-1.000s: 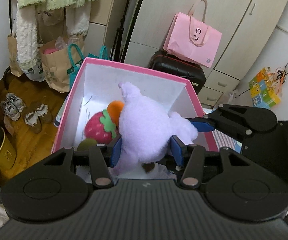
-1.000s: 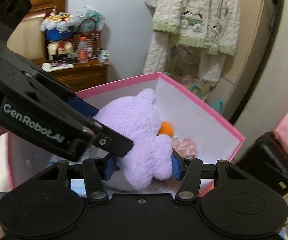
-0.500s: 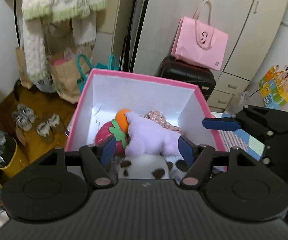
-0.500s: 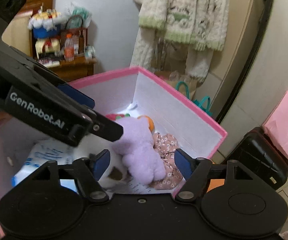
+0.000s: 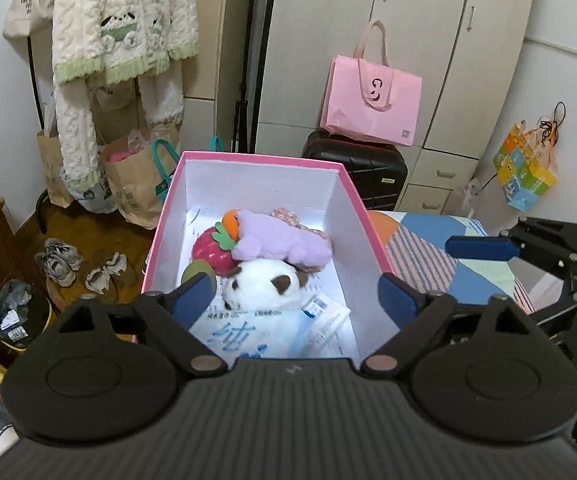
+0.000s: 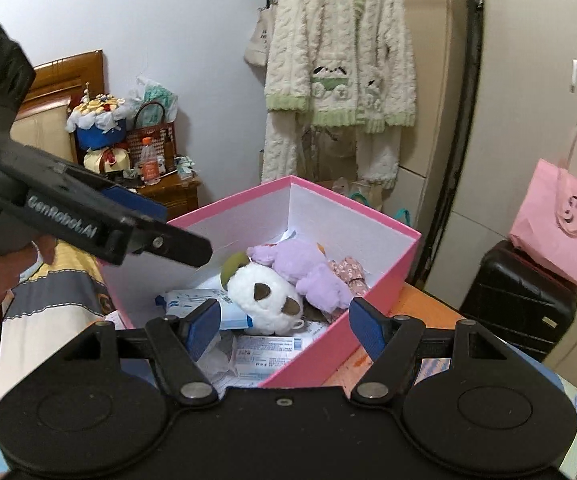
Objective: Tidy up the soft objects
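We held our left gripper [image 5: 296, 294] and right gripper [image 6: 284, 322] spread wide and empty above the pink box [image 5: 256, 157], where the purple plush toy [image 5: 280, 240] lay on the white plush toy [image 5: 262, 284], beside the strawberry toy [image 5: 212, 250] and tissue packs [image 6: 192, 300].

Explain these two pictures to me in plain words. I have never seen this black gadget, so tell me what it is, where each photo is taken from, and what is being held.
The black gadgets are hand-held grippers, one in each hand, each with a camera looking along its two blue-padded fingers. One picture is from the left gripper, the other from the right gripper. Both are open and hold nothing. Below them is a pink box containing a purple plush toy, a white plush toy, a strawberry toy and some packets. In the right view, the left gripper shows at the left edge.
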A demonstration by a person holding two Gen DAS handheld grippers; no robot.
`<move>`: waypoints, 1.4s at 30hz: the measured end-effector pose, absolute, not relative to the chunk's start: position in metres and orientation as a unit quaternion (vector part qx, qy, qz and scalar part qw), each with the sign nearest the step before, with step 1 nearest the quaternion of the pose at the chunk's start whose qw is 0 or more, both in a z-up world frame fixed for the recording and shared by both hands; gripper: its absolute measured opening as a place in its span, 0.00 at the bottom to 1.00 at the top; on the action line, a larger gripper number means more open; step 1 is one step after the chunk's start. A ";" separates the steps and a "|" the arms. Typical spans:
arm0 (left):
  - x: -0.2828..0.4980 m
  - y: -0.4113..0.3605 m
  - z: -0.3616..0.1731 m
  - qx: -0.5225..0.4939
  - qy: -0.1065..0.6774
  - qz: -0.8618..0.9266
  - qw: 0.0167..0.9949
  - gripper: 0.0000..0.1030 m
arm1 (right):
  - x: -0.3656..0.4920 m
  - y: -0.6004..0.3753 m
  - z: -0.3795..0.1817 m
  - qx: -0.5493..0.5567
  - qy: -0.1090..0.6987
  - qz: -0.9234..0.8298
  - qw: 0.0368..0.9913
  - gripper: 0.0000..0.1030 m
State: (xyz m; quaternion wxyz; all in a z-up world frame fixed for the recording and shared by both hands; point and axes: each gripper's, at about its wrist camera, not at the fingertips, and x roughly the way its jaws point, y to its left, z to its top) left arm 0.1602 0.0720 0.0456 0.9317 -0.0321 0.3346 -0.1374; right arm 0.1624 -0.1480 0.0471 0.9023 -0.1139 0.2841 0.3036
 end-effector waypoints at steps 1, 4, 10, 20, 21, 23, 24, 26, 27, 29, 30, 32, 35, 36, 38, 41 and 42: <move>0.156 0.070 0.047 -0.029 0.333 -0.135 0.933 0.92 | 0.159 -0.149 0.049 -0.112 0.283 0.300 0.904 0.75; 0.141 0.066 0.051 -0.025 0.332 -0.122 0.935 0.95 | 0.146 -0.157 0.053 -0.101 0.283 0.281 0.912 0.80; 0.103 0.059 0.055 -0.014 0.301 -0.098 0.948 0.99 | 0.122 -0.176 0.057 -0.080 0.282 0.224 0.929 0.94; 0.053 0.032 0.048 0.027 0.251 -0.082 0.964 0.99 | 0.077 -0.203 0.059 -0.037 0.283 0.103 0.953 0.99; 0.050 0.031 0.045 0.025 0.251 -0.082 0.964 0.99 | 0.070 -0.203 0.059 -0.038 0.277 0.105 0.955 0.99; 0.048 0.027 0.041 0.021 0.254 -0.083 0.963 0.99 | 0.058 -0.203 0.058 -0.046 0.262 0.102 0.959 0.99; 0.047 0.026 0.039 0.018 0.257 -0.082 0.963 0.99 | 0.052 -0.203 0.058 -0.049 0.253 0.096 0.961 0.99; 0.046 0.022 0.034 0.017 0.259 -0.082 0.962 0.99 | 0.040 -0.204 0.056 -0.049 0.241 0.076 0.966 0.99; 0.045 0.020 0.032 0.018 0.261 -0.083 0.962 0.99 | 0.035 -0.206 0.055 -0.046 0.236 0.068 0.968 0.99; 0.044 0.019 0.029 0.011 0.263 -0.086 0.961 0.99 | 0.028 -0.209 0.055 -0.039 0.232 0.058 0.970 0.99; 0.042 0.019 0.028 0.006 0.263 -0.086 0.961 0.99 | 0.024 -0.212 0.055 -0.035 0.232 0.055 0.971 0.99; 0.038 0.018 0.026 0.000 0.260 -0.085 0.962 0.99 | 0.020 -0.216 0.051 -0.027 0.241 0.046 0.969 0.99; 0.030 0.014 0.025 0.004 0.249 -0.080 0.965 0.99 | 0.014 -0.221 0.047 -0.018 0.250 0.017 0.968 0.99; 0.027 0.012 0.025 0.005 0.244 -0.078 0.967 0.99 | 0.011 -0.221 0.046 -0.017 0.249 0.010 0.968 0.99; 0.021 0.011 0.025 0.006 0.235 -0.076 0.969 0.99 | 0.007 -0.223 0.046 -0.010 0.247 0.003 0.969 0.99; 0.015 0.009 0.024 0.007 0.229 -0.077 0.970 0.99 | 0.000 -0.222 0.045 -0.005 0.245 0.002 0.969 0.99; 0.014 0.009 0.024 0.008 0.227 -0.078 0.971 0.99 | -0.001 -0.222 0.045 -0.005 0.244 0.001 0.970 0.99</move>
